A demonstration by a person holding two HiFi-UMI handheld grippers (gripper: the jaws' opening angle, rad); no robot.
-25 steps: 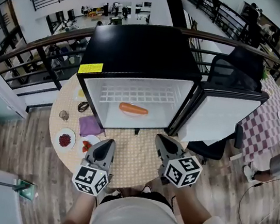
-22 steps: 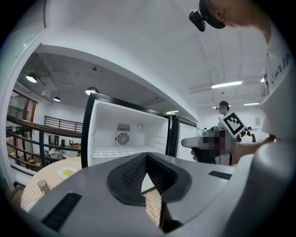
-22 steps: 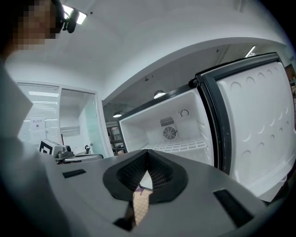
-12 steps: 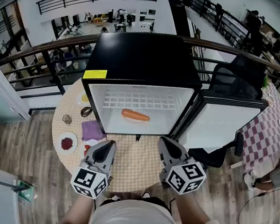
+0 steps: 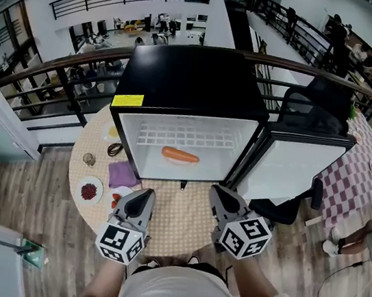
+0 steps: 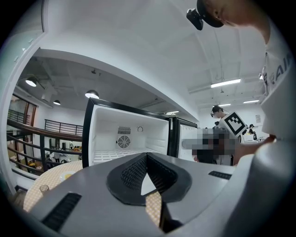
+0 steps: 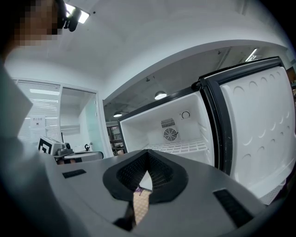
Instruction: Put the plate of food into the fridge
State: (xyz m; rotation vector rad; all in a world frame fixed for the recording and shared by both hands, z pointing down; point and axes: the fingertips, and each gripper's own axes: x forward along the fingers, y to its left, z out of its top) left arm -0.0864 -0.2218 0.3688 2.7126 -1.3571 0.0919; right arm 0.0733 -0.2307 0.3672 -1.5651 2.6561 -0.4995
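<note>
The black fridge (image 5: pixel 190 76) stands open on the round table (image 5: pixel 186 217), its door (image 5: pixel 295 161) swung to the right. An orange piece of food on a white plate (image 5: pixel 180 155) lies on the fridge floor. A plate of red food (image 5: pixel 89 190) sits on the table at the left, and another plate (image 5: pixel 116 195) shows partly beside my left gripper (image 5: pixel 140 200). Both grippers hover over the table in front of the fridge, shut and empty; the right gripper (image 5: pixel 222 197) is near the door. The left gripper view shows the fridge (image 6: pixel 125 139) beyond the gripper (image 6: pixel 147 157). The right gripper view shows its gripper (image 7: pixel 148 159).
A purple cloth (image 5: pixel 122 174), a small glass (image 5: pixel 88 158), a dark ring (image 5: pixel 114 148) and a yellow item (image 5: pixel 111 131) lie left of the fridge. A black office chair (image 5: pixel 318 95) stands behind the door. A checkered table (image 5: pixel 357 163) is at the right.
The head view has shifted slightly. Both grippers stay shut in nearly the same places before the fridge, and the orange food rests inside as before.
</note>
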